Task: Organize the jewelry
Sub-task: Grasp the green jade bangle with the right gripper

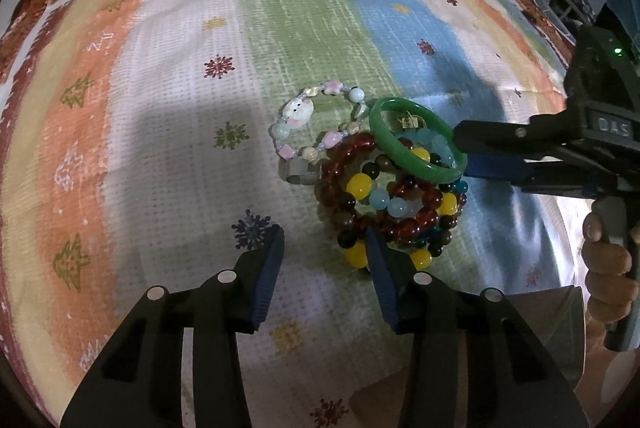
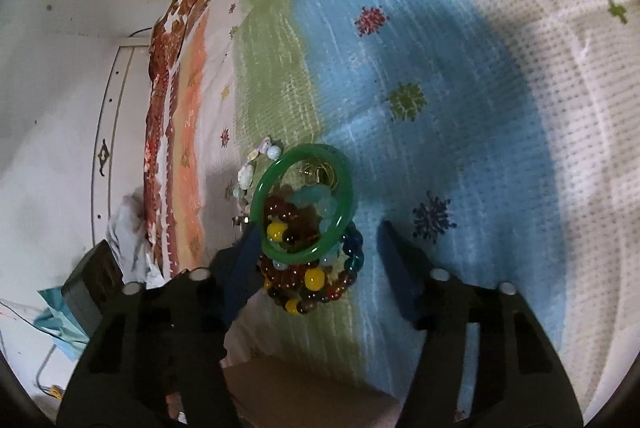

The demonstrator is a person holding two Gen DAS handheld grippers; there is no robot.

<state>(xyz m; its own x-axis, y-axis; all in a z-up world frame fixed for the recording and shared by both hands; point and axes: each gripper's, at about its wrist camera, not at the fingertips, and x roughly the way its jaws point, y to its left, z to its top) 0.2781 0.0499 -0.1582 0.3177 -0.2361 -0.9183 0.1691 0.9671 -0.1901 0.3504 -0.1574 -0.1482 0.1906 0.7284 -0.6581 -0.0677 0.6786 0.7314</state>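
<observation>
Left wrist view: green bangle (image 1: 416,140) tilted atop bead bracelet pile (image 1: 384,204) on striped cloth (image 1: 160,108). Rigid, slick, breakable; rim is best pinched. Right gripper (image 2: 316,252) spread around it, left gripper (image 1: 326,256) spread nearby.

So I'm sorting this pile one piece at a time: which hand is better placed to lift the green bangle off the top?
Right: its tool is open at the green bangle; the left tool sits by the bead pile.
</observation>
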